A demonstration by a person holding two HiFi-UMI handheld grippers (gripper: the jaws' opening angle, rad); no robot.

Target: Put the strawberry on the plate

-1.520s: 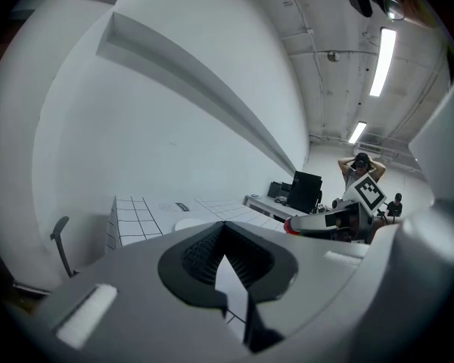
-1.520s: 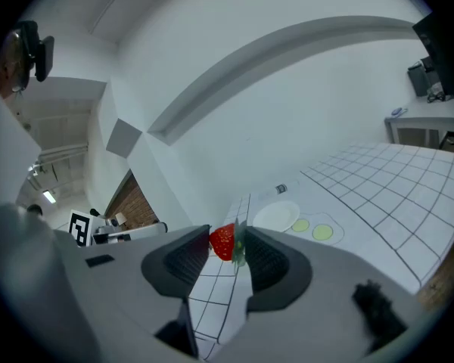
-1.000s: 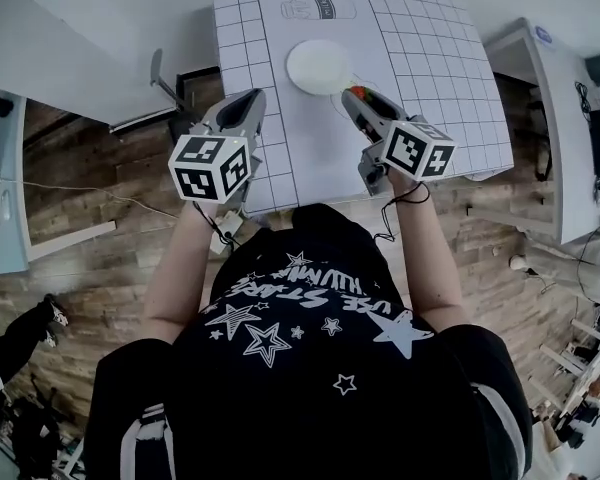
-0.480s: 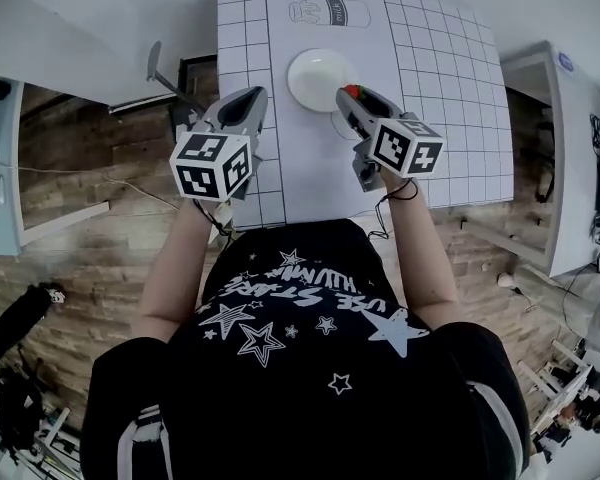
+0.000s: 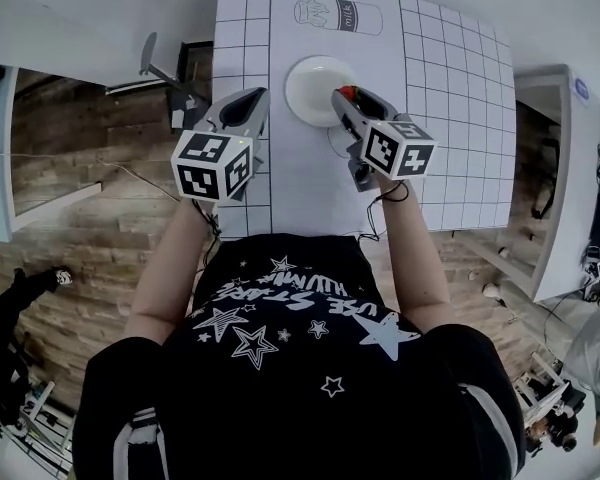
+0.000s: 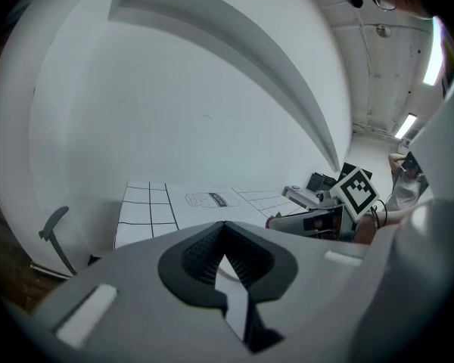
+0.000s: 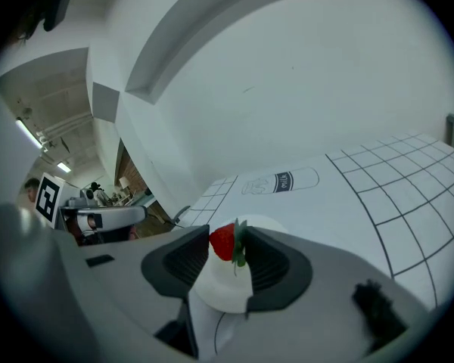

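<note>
Red strawberry [image 7: 222, 242] is sitting pinched btwn R gripper [image 7: 228, 237] fingers [image 7: 266, 259], w/ white plate [image 7: 218, 290] lying right below them on gridded worktop [image 7: 363, 203]. L gripper [image 6: 224, 229] is hovering off to their left, its fingers [image 6: 200, 252] closed tip to tip, nothing btwn.

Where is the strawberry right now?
The strawberry is clamped in the right gripper, at the right rim of the white plate in the head view.
</note>
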